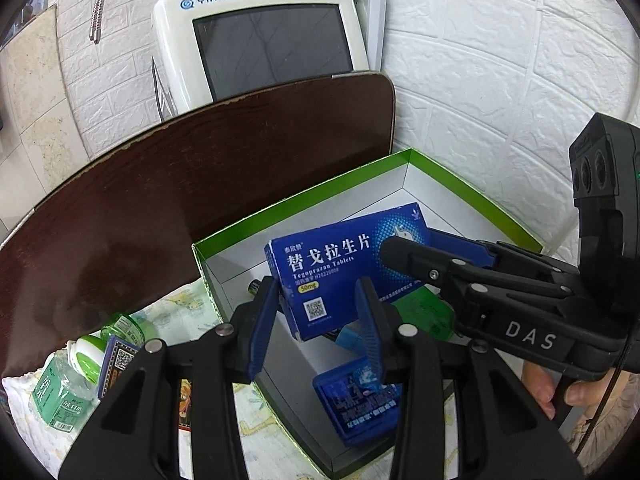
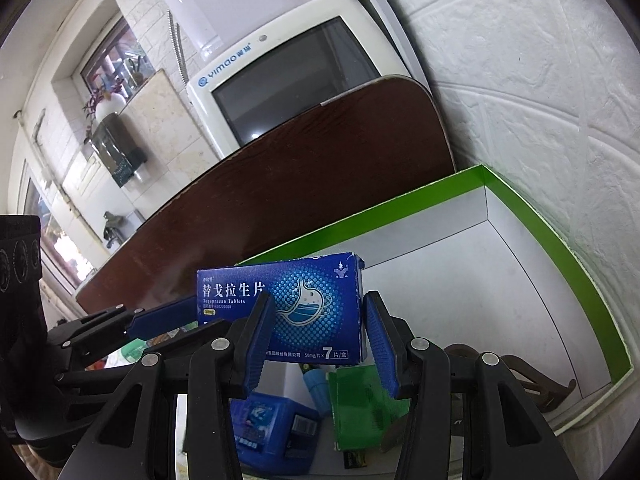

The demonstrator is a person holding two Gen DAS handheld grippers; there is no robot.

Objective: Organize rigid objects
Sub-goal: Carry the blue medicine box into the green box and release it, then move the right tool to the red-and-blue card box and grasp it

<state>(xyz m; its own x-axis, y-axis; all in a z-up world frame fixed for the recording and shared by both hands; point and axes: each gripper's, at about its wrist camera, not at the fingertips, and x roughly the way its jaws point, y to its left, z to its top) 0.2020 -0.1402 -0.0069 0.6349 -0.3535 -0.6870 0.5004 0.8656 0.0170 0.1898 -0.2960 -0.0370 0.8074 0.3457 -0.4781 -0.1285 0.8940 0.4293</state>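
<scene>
A blue tablet box (image 1: 344,268) is held above an open white box with a green rim (image 1: 304,200). In the left wrist view my left gripper (image 1: 320,320) has its blue pads either side of the tablet box's near end, and my right gripper (image 1: 412,252) reaches in from the right onto its far end. In the right wrist view the tablet box (image 2: 280,304) sits between my right gripper's (image 2: 316,344) pads. Inside the green-rimmed box (image 2: 540,208) lie a blue case (image 1: 356,404), a green packet (image 2: 368,404) and a small battery (image 1: 254,286).
A dark brown board (image 1: 180,184) leans behind the box, with a white YIMAO appliance (image 1: 260,40) behind it. Green bottles (image 1: 68,384) and a small dark box (image 1: 116,364) lie on a patterned cloth at the left. A white brick wall (image 1: 500,80) is at the right.
</scene>
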